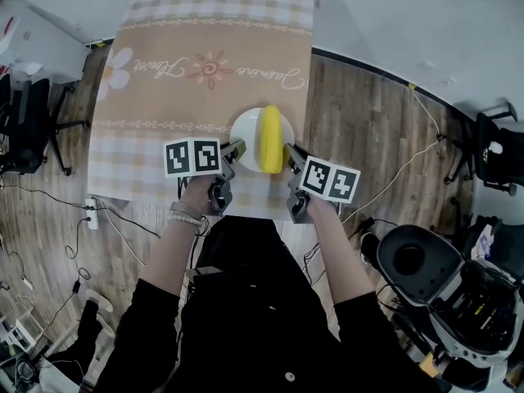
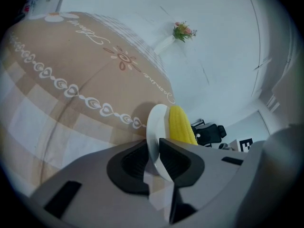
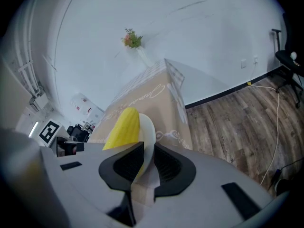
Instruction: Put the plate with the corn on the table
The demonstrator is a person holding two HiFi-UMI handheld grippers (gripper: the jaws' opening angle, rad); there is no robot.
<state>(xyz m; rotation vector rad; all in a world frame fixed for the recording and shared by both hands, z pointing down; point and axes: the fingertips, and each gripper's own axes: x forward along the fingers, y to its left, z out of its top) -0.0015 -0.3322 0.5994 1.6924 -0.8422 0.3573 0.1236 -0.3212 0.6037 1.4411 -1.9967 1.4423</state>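
A small white plate (image 1: 246,133) carries a yellow corn cob (image 1: 271,139) over the near part of the table (image 1: 164,97). My left gripper (image 1: 237,148) is shut on the plate's left rim, and my right gripper (image 1: 288,151) is shut on its right rim. In the left gripper view the plate (image 2: 156,127) stands edge-on between the jaws with the corn (image 2: 180,125) behind it. The right gripper view shows the plate (image 3: 147,132) pinched likewise, the corn (image 3: 121,127) to its left. Whether the plate rests on the cloth or hangs just above it is unclear.
A beige checked tablecloth (image 1: 205,47) with flower print covers the table. Wooden floor (image 1: 368,121) lies to the right, with cables (image 1: 409,158) and office chairs (image 1: 24,125) at the sides. A potted plant (image 2: 183,31) stands against the far wall.
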